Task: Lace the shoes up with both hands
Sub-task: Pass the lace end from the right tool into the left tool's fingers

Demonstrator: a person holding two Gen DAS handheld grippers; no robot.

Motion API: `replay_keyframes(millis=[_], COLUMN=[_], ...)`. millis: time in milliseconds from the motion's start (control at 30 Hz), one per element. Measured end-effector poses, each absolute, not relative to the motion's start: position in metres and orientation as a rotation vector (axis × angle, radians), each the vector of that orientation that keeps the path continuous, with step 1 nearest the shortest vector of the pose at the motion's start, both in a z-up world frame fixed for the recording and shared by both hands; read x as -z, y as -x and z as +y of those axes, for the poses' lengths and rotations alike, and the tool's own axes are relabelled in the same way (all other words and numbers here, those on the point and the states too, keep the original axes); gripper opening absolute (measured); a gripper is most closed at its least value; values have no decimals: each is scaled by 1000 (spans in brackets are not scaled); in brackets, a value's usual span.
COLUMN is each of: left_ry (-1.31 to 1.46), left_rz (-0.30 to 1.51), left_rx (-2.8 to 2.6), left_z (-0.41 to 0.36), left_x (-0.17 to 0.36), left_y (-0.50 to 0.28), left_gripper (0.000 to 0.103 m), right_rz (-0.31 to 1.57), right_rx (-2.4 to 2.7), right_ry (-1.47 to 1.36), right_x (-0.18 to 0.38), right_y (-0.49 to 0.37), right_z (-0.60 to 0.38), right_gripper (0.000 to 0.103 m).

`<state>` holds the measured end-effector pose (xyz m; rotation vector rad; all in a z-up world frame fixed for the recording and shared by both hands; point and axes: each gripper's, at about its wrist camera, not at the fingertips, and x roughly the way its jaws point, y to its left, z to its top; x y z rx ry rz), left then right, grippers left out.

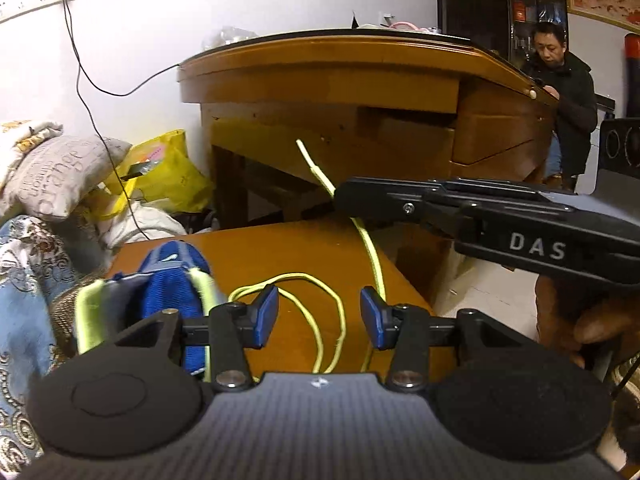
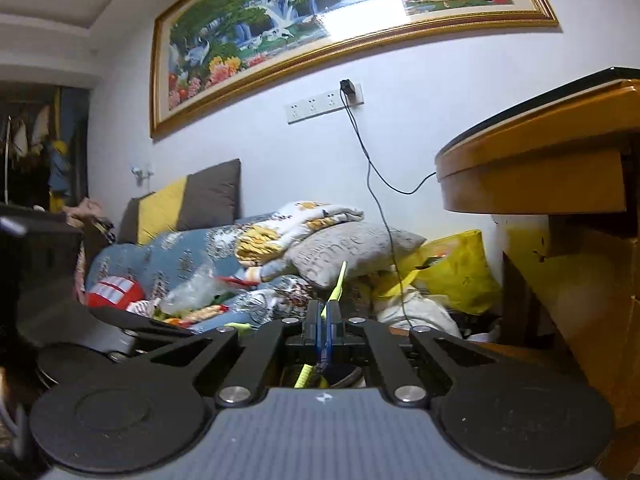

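Observation:
A blue shoe (image 1: 172,280) with lime trim sits on a low wooden table (image 1: 280,248), left of my left gripper (image 1: 319,316). That gripper is open, its blue pads wide apart over loose loops of the yellow-green lace (image 1: 312,280). My right gripper (image 1: 340,196) enters the left wrist view from the right and is shut on the lace, whose tip (image 1: 304,152) sticks up beyond its jaws. In the right wrist view the right gripper (image 2: 323,312) has its pads pressed together on the lace (image 2: 338,284), which pokes up past them.
A tall wooden table (image 1: 340,76) stands behind the low one. A sofa (image 2: 168,256) with cushions, a blanket and a yellow bag (image 1: 168,172) lies to the left. A black cable (image 1: 92,88) hangs from a wall socket. A person in a dark jacket (image 1: 568,92) stands at far right.

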<state>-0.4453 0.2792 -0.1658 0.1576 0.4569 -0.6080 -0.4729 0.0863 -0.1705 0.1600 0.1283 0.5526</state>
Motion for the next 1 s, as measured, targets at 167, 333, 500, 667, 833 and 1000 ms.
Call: replay_keyframes(millis=[167,333,500,667,833,1000], left_ry=[-131,-146,-134,-136,-144,-118], left_rz=[487,440,411,412,415,410], left_rx=[632,659,684,717,727,730], left_z=[277,280,288,285,277,278], left_x=[170,167,162,163,167,168], left_y=[440,452,457,459,460,458], left_gripper=[42,43,44,45,45,39], right_rz=[117,124,133,132,118,107], right_rx=[-594,-576,-533,-538,-580,-643], right_ry=[-185,-204,-190,-198,-197,-208], right_x=[171,173,175,178,177,175], right_y=[478,477,473,470,473,477], right_z=[84,80,78,80,83,85], right_gripper=[1,1,1,1,1,1])
